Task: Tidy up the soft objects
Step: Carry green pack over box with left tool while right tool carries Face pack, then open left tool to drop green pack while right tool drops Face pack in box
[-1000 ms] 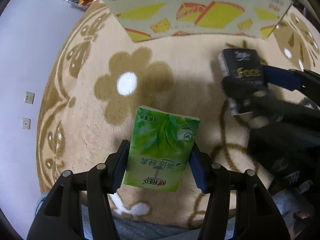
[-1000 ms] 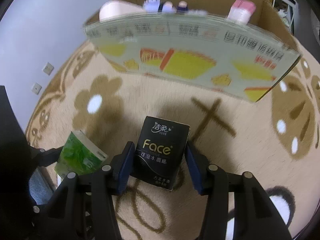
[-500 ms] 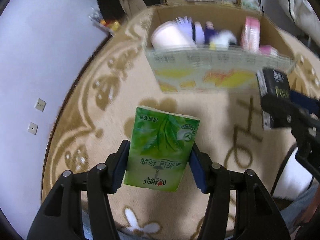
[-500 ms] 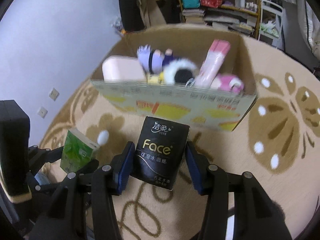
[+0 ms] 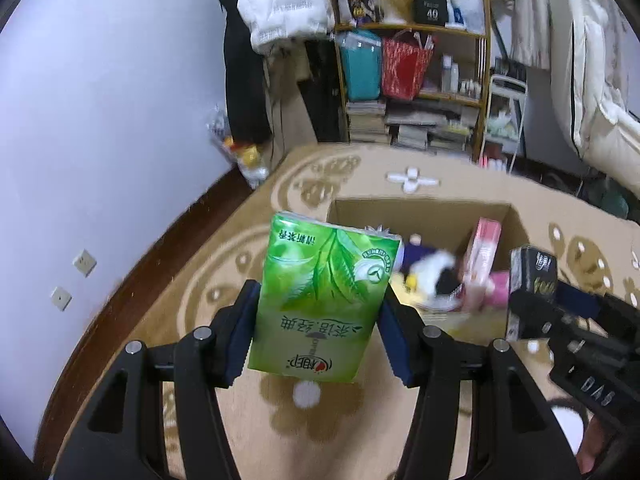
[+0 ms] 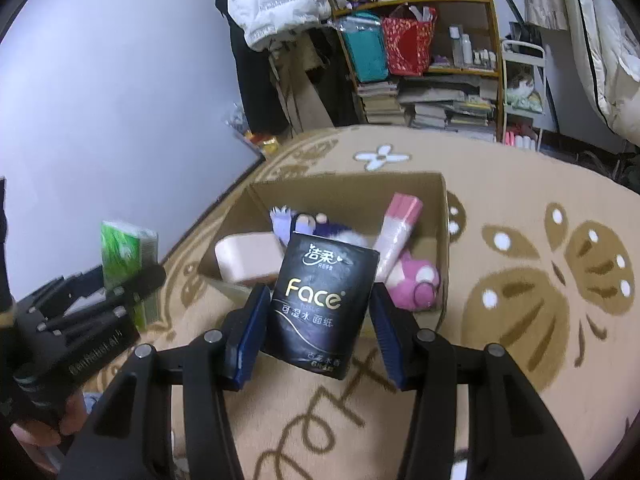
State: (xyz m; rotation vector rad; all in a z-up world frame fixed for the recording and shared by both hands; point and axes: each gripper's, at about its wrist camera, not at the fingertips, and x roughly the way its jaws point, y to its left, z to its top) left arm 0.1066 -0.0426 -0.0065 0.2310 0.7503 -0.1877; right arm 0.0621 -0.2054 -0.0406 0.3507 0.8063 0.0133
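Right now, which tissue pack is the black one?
The Face tissue pack, clamped in the right hand-held gripper. It is black with gold lettering; the left hand-held gripper holds a green tissue pack.

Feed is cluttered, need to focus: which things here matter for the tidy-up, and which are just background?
Job:
green tissue pack, in left gripper
black tissue pack, in right gripper
cardboard box

Background:
rug
bookshelf
white jacket

The green tissue pack (image 5: 324, 300) is hiding the left part of the cardboard box (image 5: 420, 210); plush toys (image 5: 432, 276) inside the box are blurring.
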